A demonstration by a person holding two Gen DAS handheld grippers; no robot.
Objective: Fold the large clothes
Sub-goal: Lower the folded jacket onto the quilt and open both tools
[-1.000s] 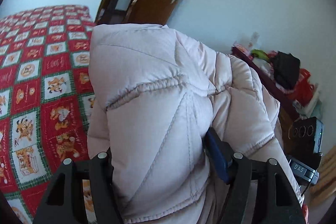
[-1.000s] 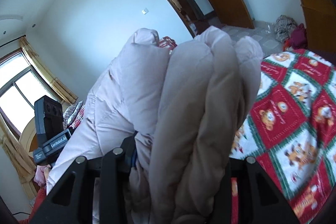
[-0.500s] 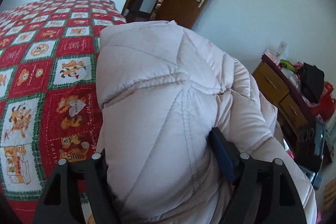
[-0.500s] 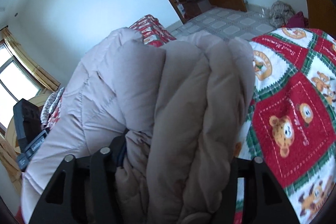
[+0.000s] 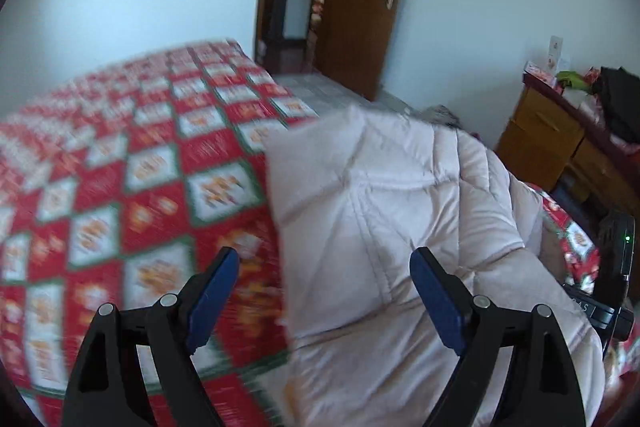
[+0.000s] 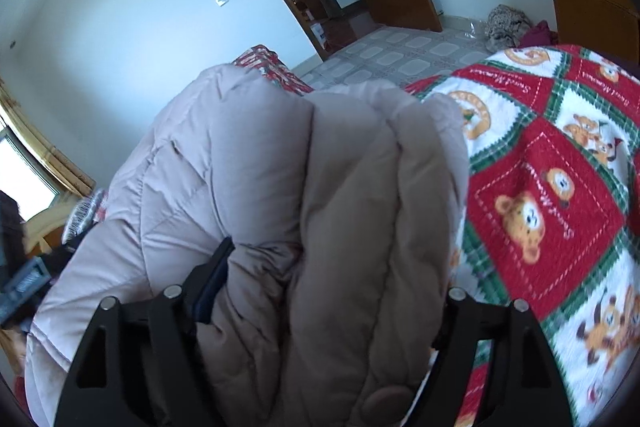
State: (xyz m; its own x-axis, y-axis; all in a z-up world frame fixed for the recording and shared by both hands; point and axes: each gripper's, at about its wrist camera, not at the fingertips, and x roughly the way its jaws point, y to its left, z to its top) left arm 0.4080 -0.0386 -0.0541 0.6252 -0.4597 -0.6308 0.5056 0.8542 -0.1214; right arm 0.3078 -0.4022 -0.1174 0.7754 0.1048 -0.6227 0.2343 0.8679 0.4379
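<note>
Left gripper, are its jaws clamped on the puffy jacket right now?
No, the left gripper has its jaws spread wide, and the pale puffy jacket lies on the bedspread beyond them, ungripped.

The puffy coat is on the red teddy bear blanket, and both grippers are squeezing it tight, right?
Not quite. Only the right gripper is squeezing the puffy coat. The left wrist view shows the left gripper open, holding nothing. The coat does lie on the red teddy bear blanket.

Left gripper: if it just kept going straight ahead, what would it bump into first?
Probably the pale quilted jacket lying on the red patterned bedspread; the open left gripper points at its near edge, though depth is unclear.
</note>
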